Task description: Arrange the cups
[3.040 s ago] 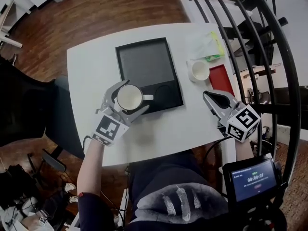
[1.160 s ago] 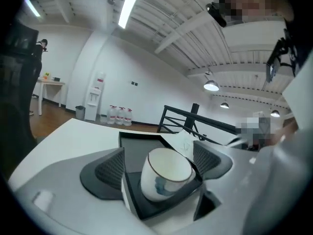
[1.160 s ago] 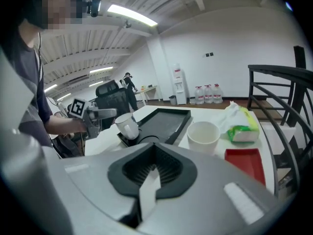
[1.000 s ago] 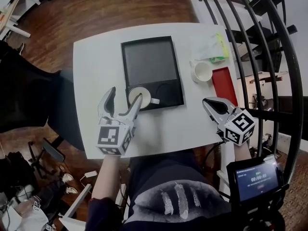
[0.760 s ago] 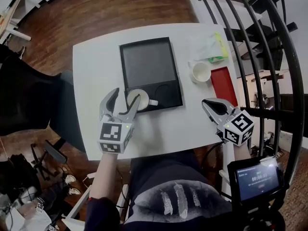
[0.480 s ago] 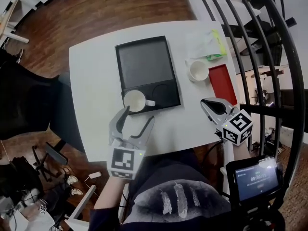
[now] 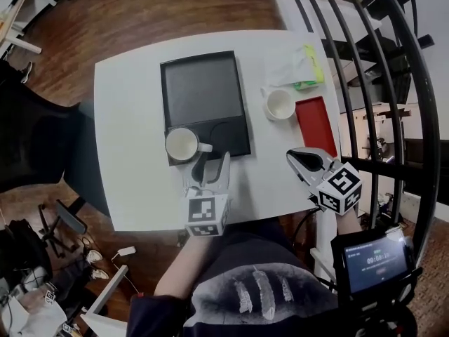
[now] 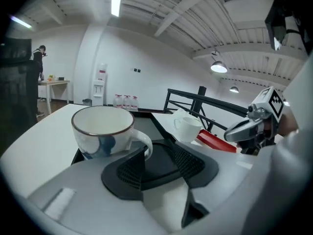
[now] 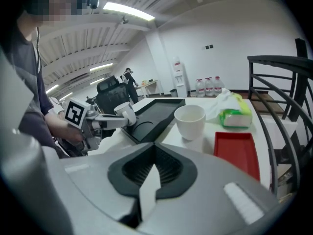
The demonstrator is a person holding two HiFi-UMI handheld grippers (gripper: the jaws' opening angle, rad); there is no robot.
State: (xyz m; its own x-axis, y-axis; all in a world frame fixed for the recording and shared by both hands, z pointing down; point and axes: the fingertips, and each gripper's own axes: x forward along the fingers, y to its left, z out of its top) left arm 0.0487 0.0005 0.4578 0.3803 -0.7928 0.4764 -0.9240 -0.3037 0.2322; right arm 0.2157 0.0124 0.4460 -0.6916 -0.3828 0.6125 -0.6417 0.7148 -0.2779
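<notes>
Reaches in over the near edge of the table (image 7: 133,118) with both forearms. Aims the left gripper (image 7: 212,161) shallowly down, tips close to the handled cup (image 7: 182,144). Carries its jaws partly apart, just now closing, with nothing between them. Holds the right gripper (image 7: 293,157) tilted down, jaws fully together and empty. In the near left corner of the black tray (image 7: 200,90): the handled cup. Farther right, on the table between black tray and red tray (image 7: 314,121): the white cup (image 7: 280,104), near a green packet (image 7: 302,62)
</notes>
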